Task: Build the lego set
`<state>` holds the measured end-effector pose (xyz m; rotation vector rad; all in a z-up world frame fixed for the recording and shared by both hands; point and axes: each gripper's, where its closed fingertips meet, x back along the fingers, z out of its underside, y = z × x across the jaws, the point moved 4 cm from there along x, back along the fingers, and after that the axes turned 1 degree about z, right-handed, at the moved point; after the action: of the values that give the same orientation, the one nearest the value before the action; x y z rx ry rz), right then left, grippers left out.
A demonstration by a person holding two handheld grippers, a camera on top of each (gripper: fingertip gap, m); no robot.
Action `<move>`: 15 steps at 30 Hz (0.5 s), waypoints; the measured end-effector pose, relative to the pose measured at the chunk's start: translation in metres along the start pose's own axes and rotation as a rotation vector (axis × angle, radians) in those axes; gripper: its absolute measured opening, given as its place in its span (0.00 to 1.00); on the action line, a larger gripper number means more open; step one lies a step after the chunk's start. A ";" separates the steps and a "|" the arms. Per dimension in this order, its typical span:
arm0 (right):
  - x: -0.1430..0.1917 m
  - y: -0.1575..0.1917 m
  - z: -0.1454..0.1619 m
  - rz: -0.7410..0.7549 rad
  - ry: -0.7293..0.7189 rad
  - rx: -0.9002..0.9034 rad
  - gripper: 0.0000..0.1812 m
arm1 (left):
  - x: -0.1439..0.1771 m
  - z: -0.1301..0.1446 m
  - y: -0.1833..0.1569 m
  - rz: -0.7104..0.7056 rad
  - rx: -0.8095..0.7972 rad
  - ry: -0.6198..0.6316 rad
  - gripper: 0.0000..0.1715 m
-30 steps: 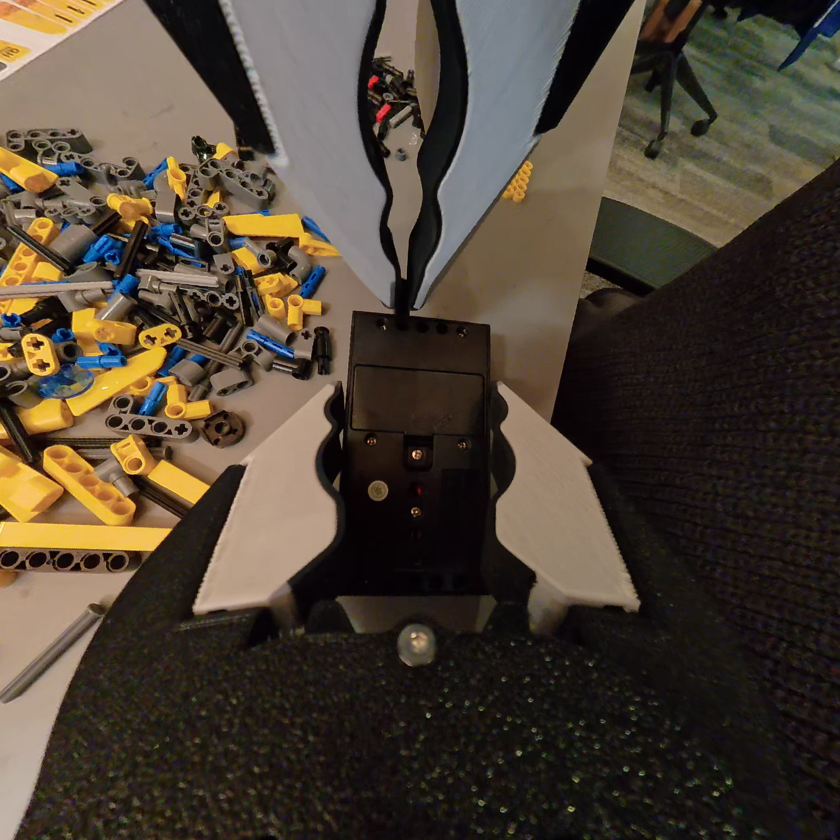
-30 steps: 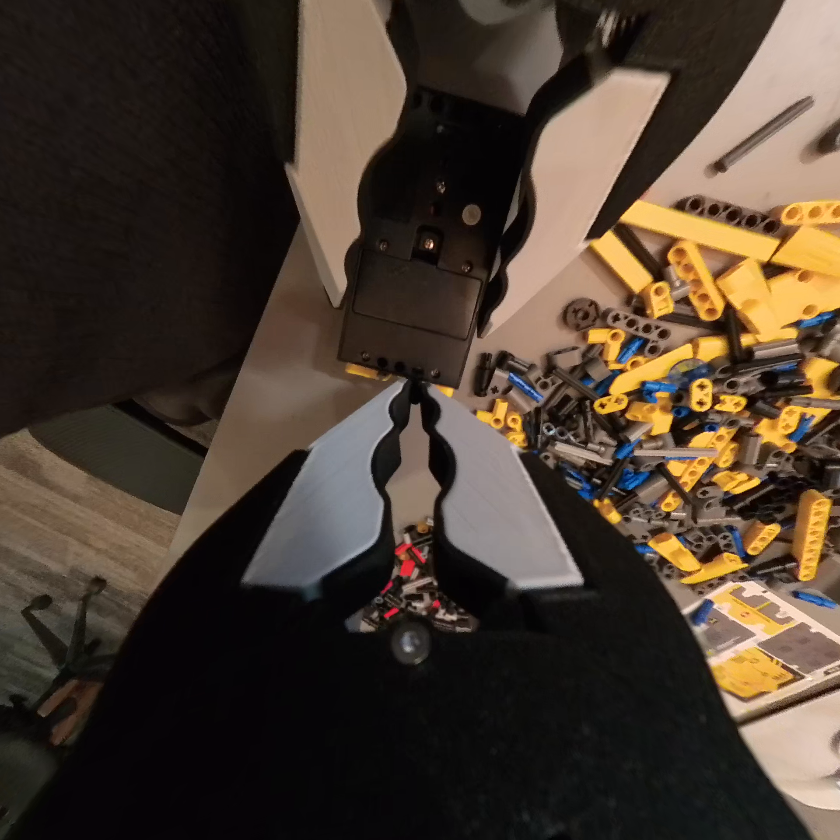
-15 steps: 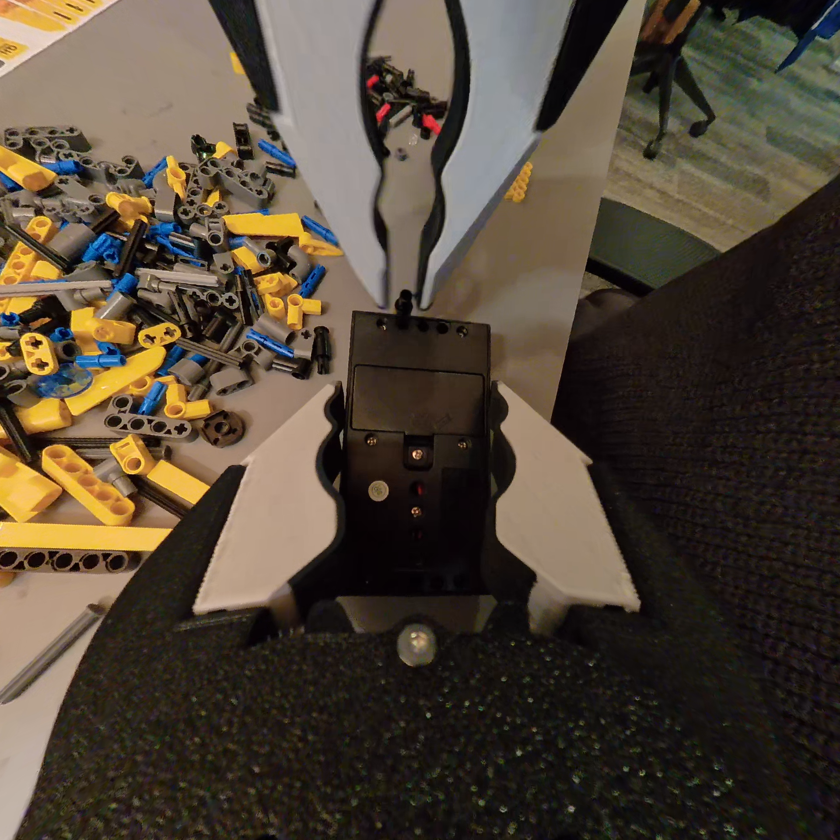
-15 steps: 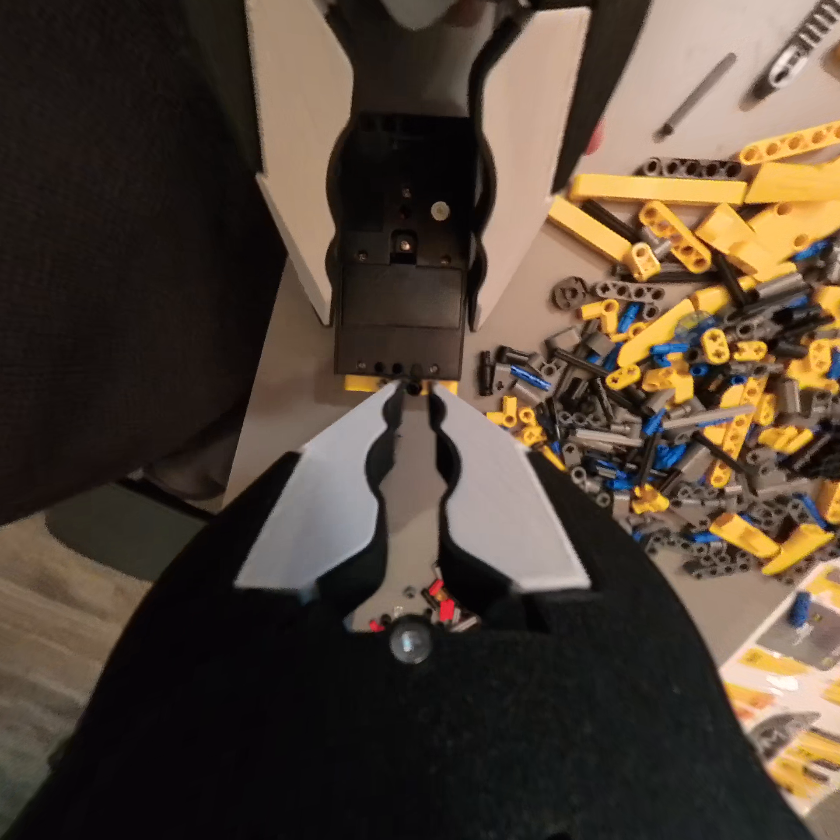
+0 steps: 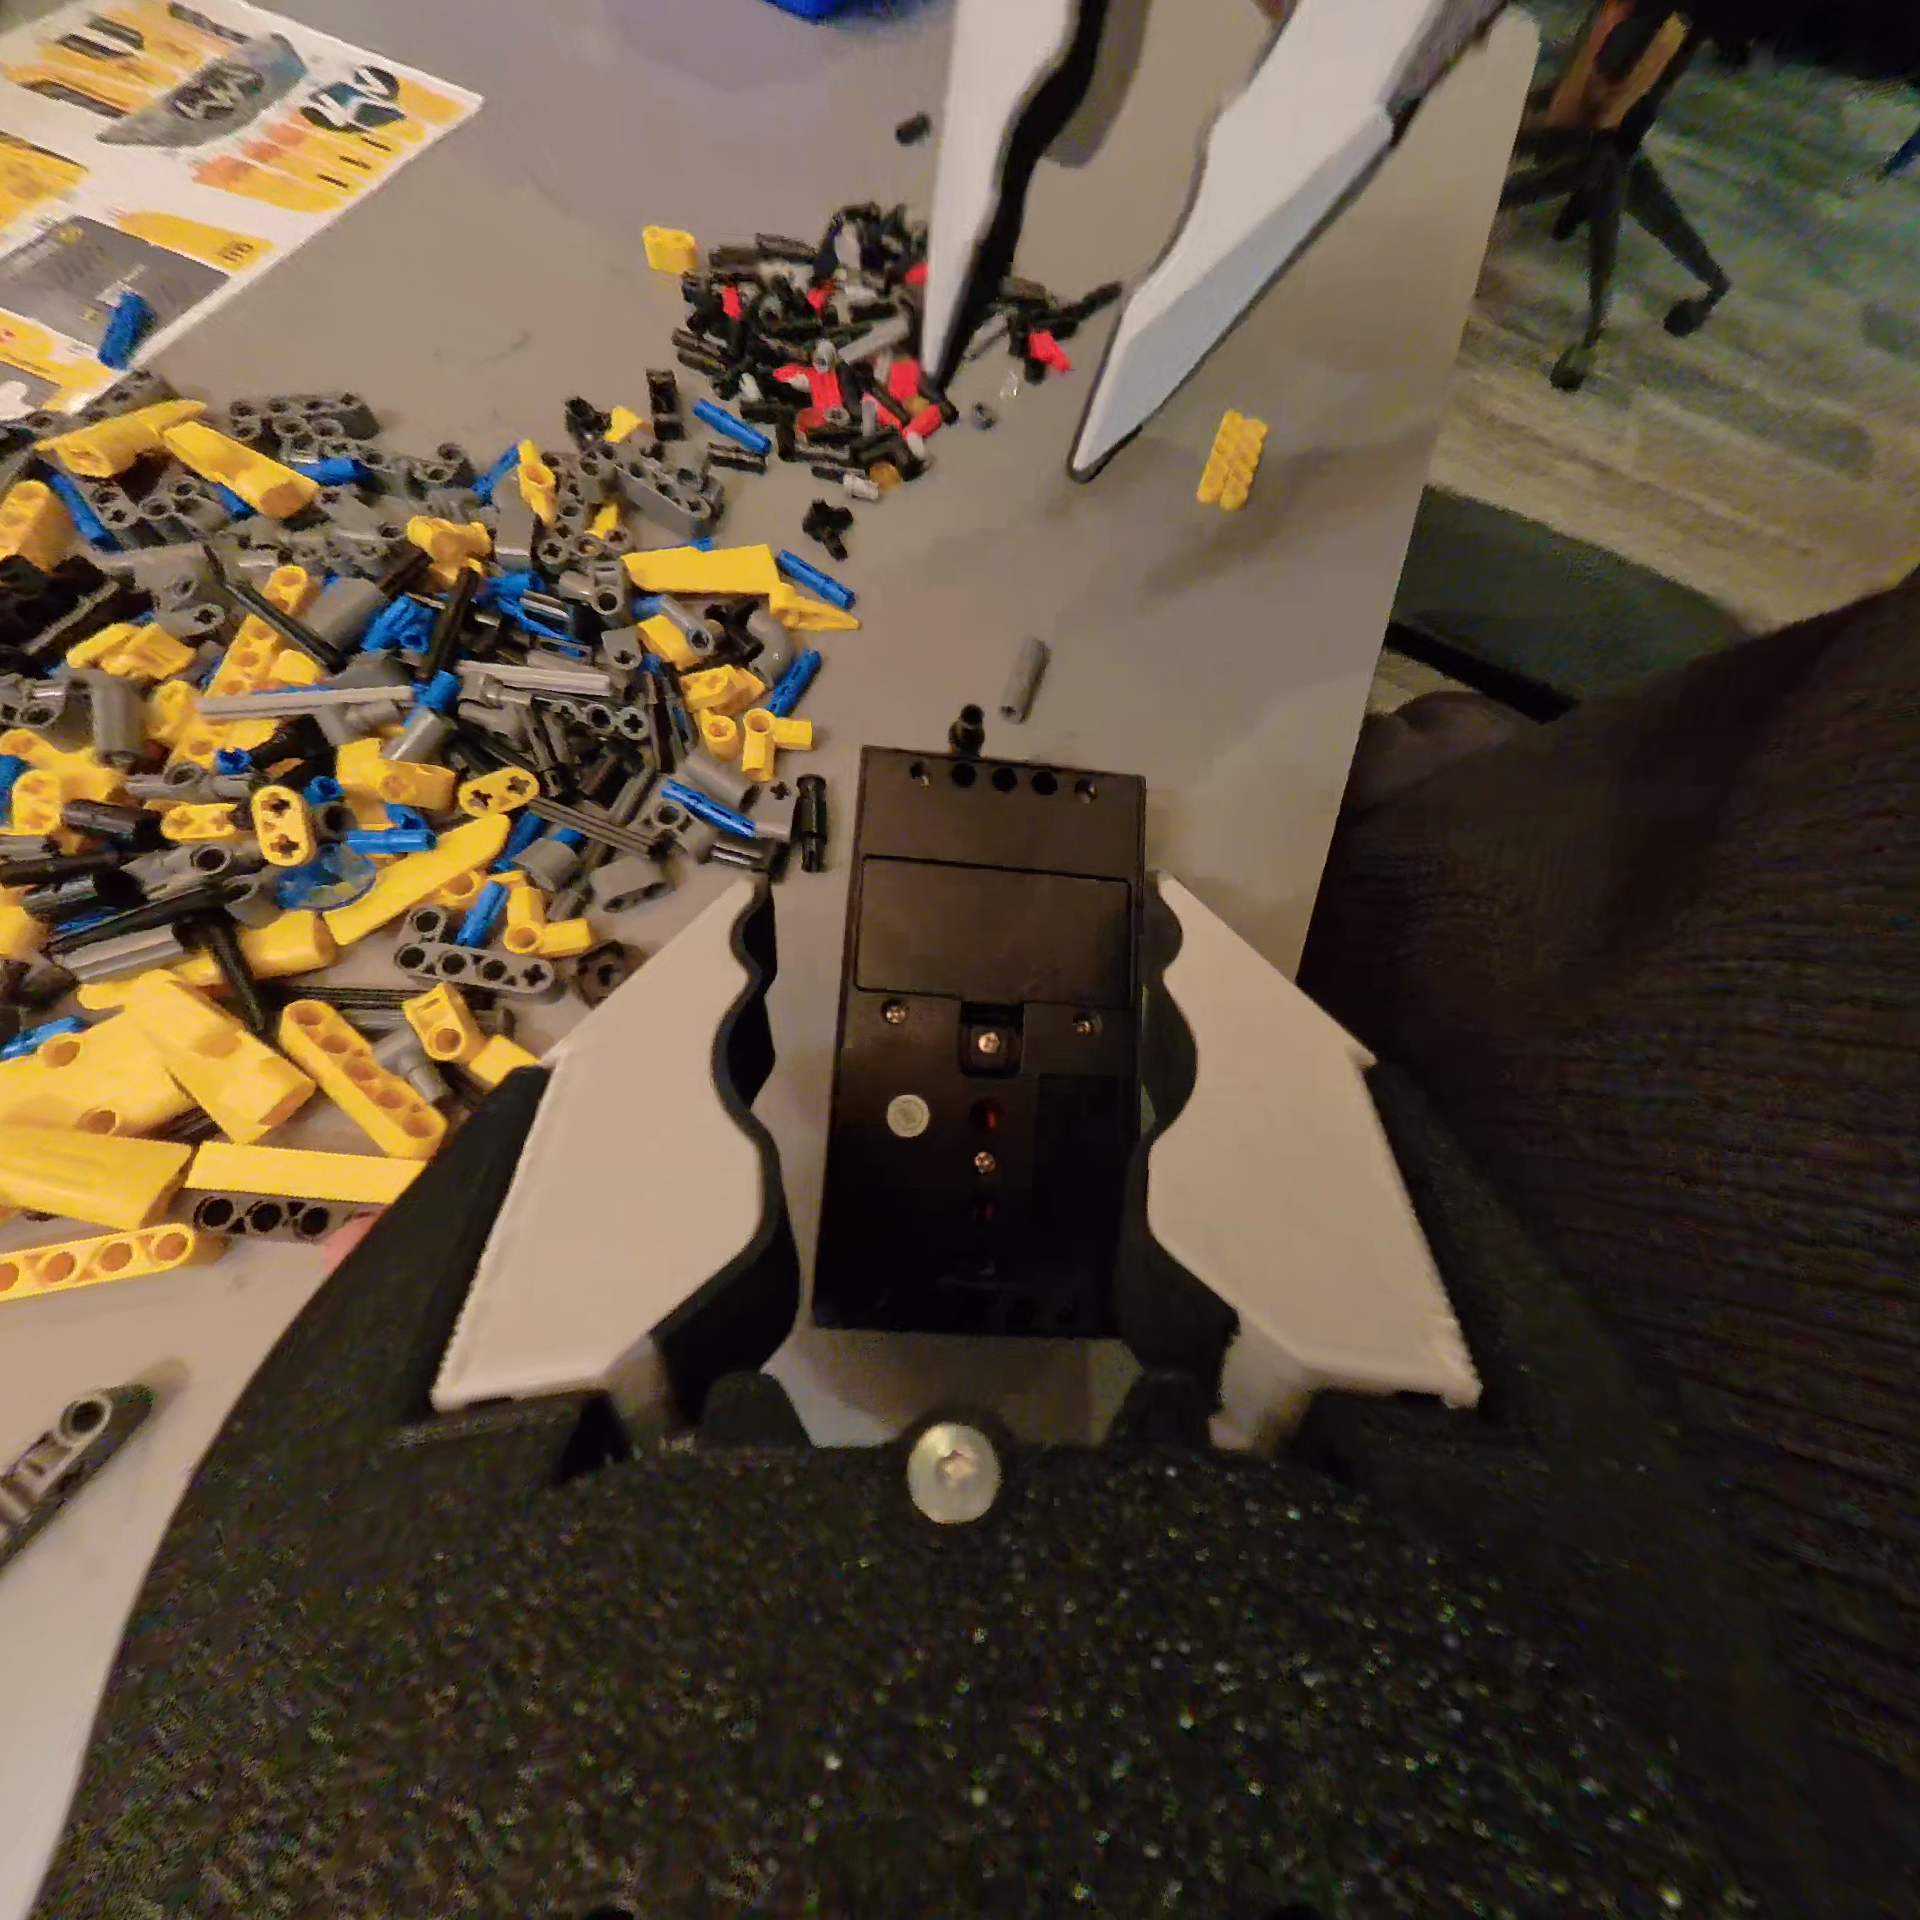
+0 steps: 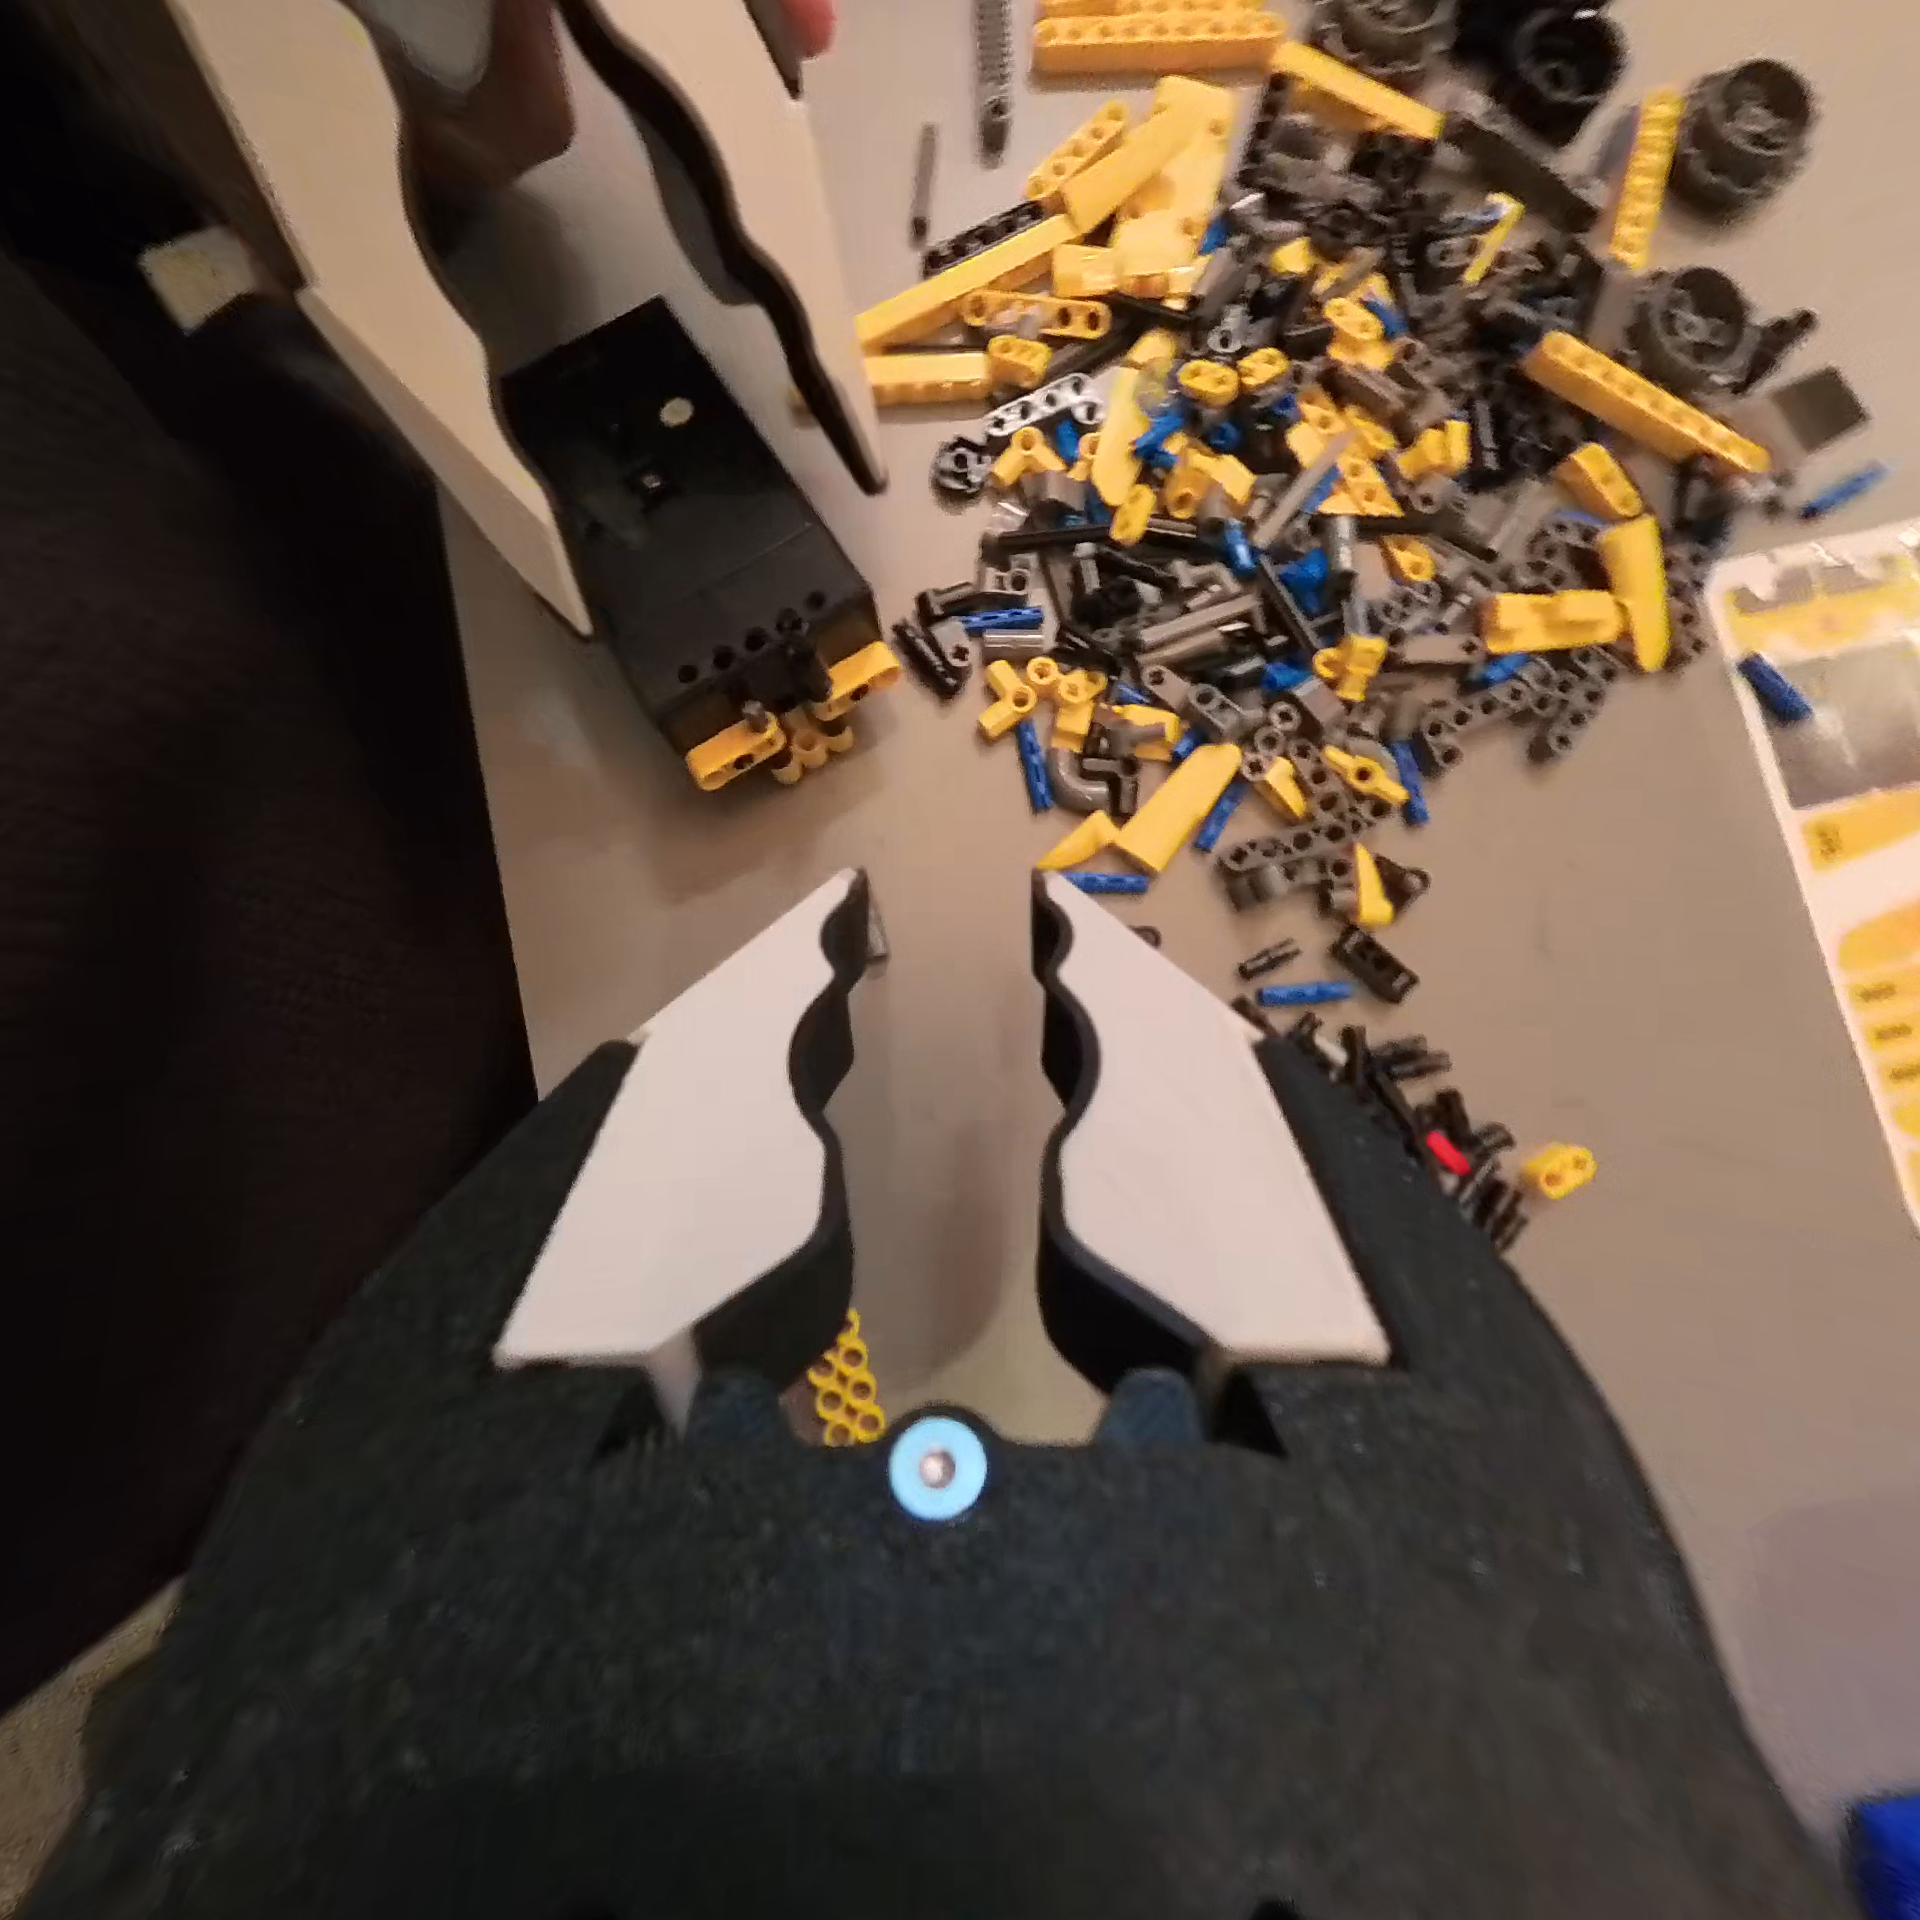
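My left gripper [image 5: 956,888] is shut on a black rectangular box [image 5: 992,1039] and holds it low over the grey table [image 5: 1195,644]. A short black pin [image 5: 968,722] sticks out of the box's front row of holes. In the right wrist view the box [image 6: 707,582] has yellow pieces [image 6: 769,743] fixed under its front end, and the left gripper [image 6: 727,551] grips its sides. My right gripper [image 6: 945,914] is open and empty over bare table, apart from the box. In the left wrist view the right gripper [image 5: 1013,421] hangs by a small pile of black and red pins [image 5: 831,343].
A large pile of yellow, grey, blue and black parts [image 5: 364,779] lies left of the box and also shows in the right wrist view [image 6: 1299,520]. An instruction sheet [image 5: 156,156], a yellow beam [image 5: 1231,457], a grey tube [image 5: 1027,681], black wheels [image 6: 1704,135], a dark sleeve [image 5: 1662,1039]. My right fingertips sit around 10 centimetres from my left ones.
My right gripper let go of the black pin, which stays in the box's front hole, then opened wide and drew back toward the small pin pile. My left gripper kept hold of the box.
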<state>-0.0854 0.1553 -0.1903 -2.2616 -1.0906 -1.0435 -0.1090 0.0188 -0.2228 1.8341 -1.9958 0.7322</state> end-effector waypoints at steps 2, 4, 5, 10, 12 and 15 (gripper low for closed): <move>0.005 -0.005 0.007 0.051 -0.034 -0.054 0.17 | 0.007 -0.008 0.004 0.029 0.051 -0.049 0.40; 0.006 -0.009 0.014 0.087 -0.050 -0.088 0.16 | 0.014 -0.015 0.007 0.073 0.096 -0.093 0.40; 0.006 -0.010 0.017 0.102 -0.054 -0.094 0.16 | 0.017 -0.017 0.010 0.080 0.109 -0.104 0.40; -0.018 -0.010 0.018 0.110 -0.020 -0.018 0.09 | 0.018 -0.015 0.028 0.009 0.128 -0.085 0.40; -0.032 -0.008 0.009 0.071 -0.018 0.055 0.09 | 0.016 -0.015 0.031 0.006 0.143 -0.083 0.39; -0.053 0.000 -0.010 -0.025 -0.030 0.151 0.09 | 0.014 -0.015 0.031 0.001 0.152 -0.082 0.39</move>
<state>-0.1117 0.1233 -0.2245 -2.1553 -1.1716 -0.9074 -0.1425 0.0169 -0.2072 1.9782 -2.0430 0.8423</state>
